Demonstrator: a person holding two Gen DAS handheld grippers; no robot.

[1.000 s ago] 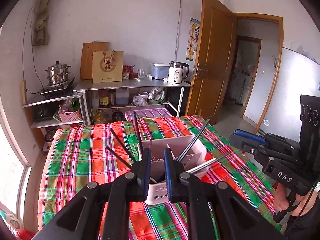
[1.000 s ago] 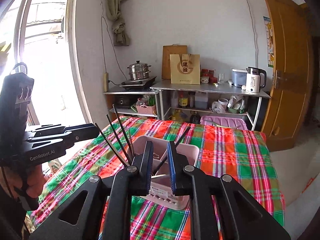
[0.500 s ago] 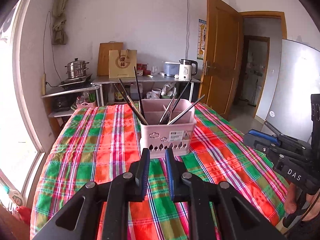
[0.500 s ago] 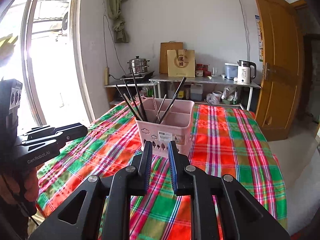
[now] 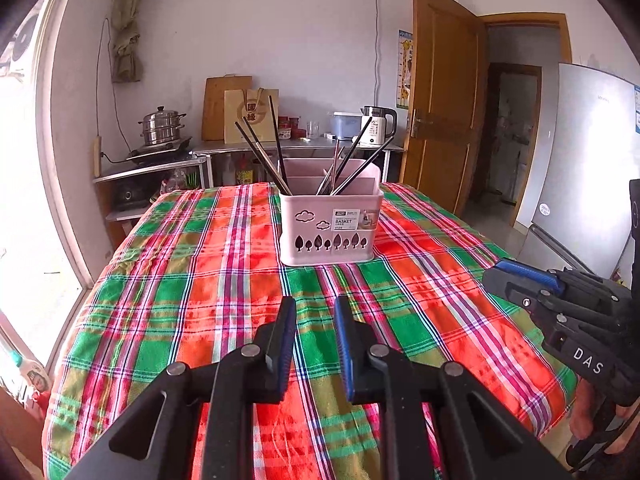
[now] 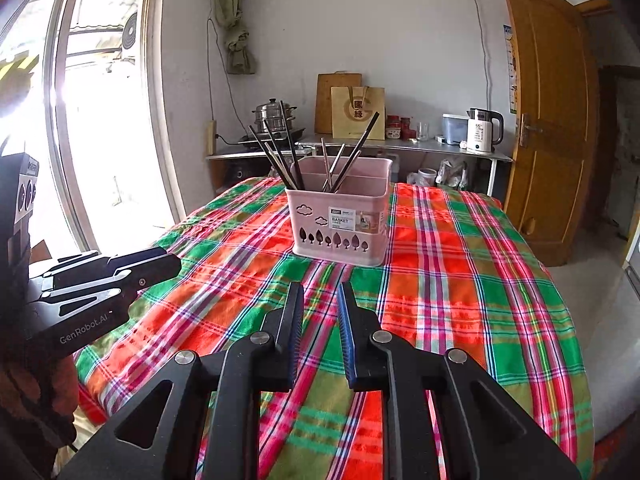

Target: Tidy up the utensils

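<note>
A pink utensil basket (image 5: pixel 328 232) (image 6: pixel 340 232) stands upright on the plaid tablecloth (image 5: pixel 200 280) (image 6: pixel 460 280). Dark chopsticks (image 5: pixel 264 152) (image 6: pixel 276 152) lean out of its left compartment. More chopsticks and metal utensils (image 5: pixel 352 160) (image 6: pixel 348 160) stick out of the right one. My left gripper (image 5: pixel 314 302) (image 6: pixel 168 260) hovers over the cloth short of the basket, jaws a narrow gap apart with nothing between them. My right gripper (image 6: pixel 320 286) (image 5: pixel 496 276) is beside it at about the same distance, also slightly open and empty.
Behind the table a metal shelf carries a steamer pot (image 5: pixel 162 128), a paper bag (image 5: pixel 250 114) and a white kettle (image 5: pixel 378 124). A wooden door (image 5: pixel 444 100) and a fridge (image 5: pixel 592 160) are on the right. A large window (image 6: pixel 100 120) is on the left.
Both grippers have drawn back and down from right over the basket, which now stands well ahead of them. The jaws of both stand slightly wider.
</note>
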